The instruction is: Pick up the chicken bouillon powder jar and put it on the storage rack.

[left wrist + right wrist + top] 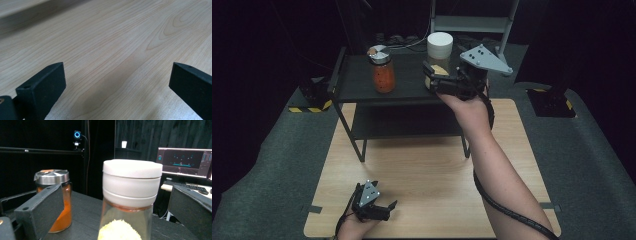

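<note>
A clear jar with a white lid [439, 45] and pale yellow contents stands at the back right of a black shelf [357, 85]. My right gripper [432, 77] is open around it. In the right gripper view the jar [132, 177] sits between the two jaws of that gripper [117, 202] with a gap on each side. An orange-filled jar with a metal lid [383, 75] stands to the left on the same shelf, and it is also in the right gripper view [58, 202]. My left gripper [388, 210] rests low over the wooden table [422, 170], open [117, 77] with nothing between its jaws.
The black shelf has a lower tier and thin legs standing on the table's far half. Grey mat surrounds the table. A monitor [185, 162] and a keyboard sit behind the shelf in the right gripper view. A white frame [472, 22] rises at the back.
</note>
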`<state>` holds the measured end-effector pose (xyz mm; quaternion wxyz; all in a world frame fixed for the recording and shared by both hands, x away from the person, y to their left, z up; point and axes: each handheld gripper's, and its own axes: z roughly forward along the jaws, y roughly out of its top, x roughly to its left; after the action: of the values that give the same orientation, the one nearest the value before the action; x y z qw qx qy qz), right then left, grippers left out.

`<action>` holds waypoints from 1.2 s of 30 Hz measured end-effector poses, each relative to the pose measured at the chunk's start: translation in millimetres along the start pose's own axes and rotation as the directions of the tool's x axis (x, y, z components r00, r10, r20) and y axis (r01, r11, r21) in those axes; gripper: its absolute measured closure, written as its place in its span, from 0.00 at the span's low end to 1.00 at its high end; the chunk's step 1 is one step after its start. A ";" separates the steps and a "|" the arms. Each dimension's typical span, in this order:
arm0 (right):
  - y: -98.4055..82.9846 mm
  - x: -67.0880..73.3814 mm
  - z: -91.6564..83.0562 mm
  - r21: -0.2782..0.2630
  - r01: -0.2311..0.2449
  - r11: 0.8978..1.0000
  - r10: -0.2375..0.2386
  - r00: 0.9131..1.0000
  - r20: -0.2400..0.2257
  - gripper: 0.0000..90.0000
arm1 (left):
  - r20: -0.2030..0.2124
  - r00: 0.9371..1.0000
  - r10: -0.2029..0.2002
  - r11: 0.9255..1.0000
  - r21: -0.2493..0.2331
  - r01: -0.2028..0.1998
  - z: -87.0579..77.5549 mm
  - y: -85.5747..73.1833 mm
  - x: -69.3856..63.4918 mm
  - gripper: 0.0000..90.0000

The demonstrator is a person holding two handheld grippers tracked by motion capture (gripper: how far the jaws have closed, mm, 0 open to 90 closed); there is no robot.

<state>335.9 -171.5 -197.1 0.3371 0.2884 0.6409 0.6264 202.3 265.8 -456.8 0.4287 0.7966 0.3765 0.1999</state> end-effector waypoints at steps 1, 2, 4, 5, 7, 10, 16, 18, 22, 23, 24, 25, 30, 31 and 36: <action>0.0 0.0 0.0 0.000 0.000 1.000 0.000 1.000 0.000 0.00 | 0.000 1.000 0.000 1.000 0.000 0.000 0.0 0.0 0.0 0.01; -0.8 2.7 -3.5 0.000 0.013 1.000 -0.013 1.000 0.000 0.00 | 0.000 1.000 0.000 1.000 0.000 0.000 0.0 0.0 0.0 0.01; -2.6 4.6 -6.5 -0.005 0.023 1.000 -0.023 1.000 0.001 0.00 | 0.001 1.000 -0.001 1.000 0.000 0.001 0.2 0.0 -0.2 0.01; -3.8 5.5 -8.6 -0.010 0.030 1.000 -0.030 1.000 0.001 0.00 | 0.000 1.000 -0.001 1.000 0.001 0.001 0.2 0.1 -0.3 0.01; -5.2 6.6 -11.5 -0.012 0.036 0.999 -0.036 0.999 -0.001 0.00 | -0.001 1.000 -0.001 1.000 0.002 0.001 0.3 0.3 -0.5 0.01; -9.4 7.7 -17.5 -0.019 0.037 0.999 -0.037 0.999 -0.007 0.00 | 0.000 1.000 -0.002 1.000 0.002 0.002 0.3 0.3 -0.3 0.01; -16.1 8.5 -25.9 -0.021 0.044 0.999 -0.044 0.999 -0.025 0.00 | 0.002 1.000 -0.006 1.000 0.003 0.006 0.8 0.5 -0.1 0.01; -20.5 9.7 -31.4 -0.020 0.043 0.999 -0.044 0.998 -0.035 0.00 | 0.001 1.000 0.003 1.000 0.006 -0.003 0.8 1.0 -0.2 0.01; -26.8 12.2 -38.6 -0.002 0.051 0.999 -0.051 0.998 -0.044 0.00 | 0.001 1.000 0.007 1.000 0.008 -0.007 0.9 1.6 -0.2 0.01; -26.8 12.2 -38.6 -0.002 0.051 0.999 -0.051 0.998 -0.044 0.00 | 0.002 1.000 0.008 1.000 0.009 -0.008 0.9 1.6 -0.1 0.01; -29.4 13.0 -40.8 0.001 0.058 0.998 -0.058 0.997 -0.046 0.00 | 0.001 1.000 0.008 1.000 0.009 -0.008 0.9 1.7 -0.4 0.01; -31.4 13.8 -42.1 0.002 0.066 0.998 -0.065 0.997 -0.045 0.00 | -0.001 1.000 0.008 1.000 0.009 -0.008 1.0 1.7 -0.8 0.01; -41.3 15.4 -49.0 0.004 0.068 0.998 -0.068 0.996 -0.049 0.00 | -0.001 1.000 0.011 1.000 0.010 -0.011 1.0 1.9 -1.1 0.01; -43.5 15.5 -50.4 0.004 0.067 0.998 -0.067 0.996 -0.052 0.00 | -0.001 1.000 0.010 1.000 0.009 -0.010 1.0 1.8 -0.9 0.01; -55.8 16.5 -58.0 0.008 0.072 0.997 -0.071 0.996 -0.056 0.00 | 0.000 1.000 0.006 1.000 0.006 -0.006 0.8 1.1 -0.6 0.01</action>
<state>282.8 -196.5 -254.6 0.3400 0.2494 0.6631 0.6185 202.9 264.5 -456.3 0.4257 0.7990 0.3745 0.2001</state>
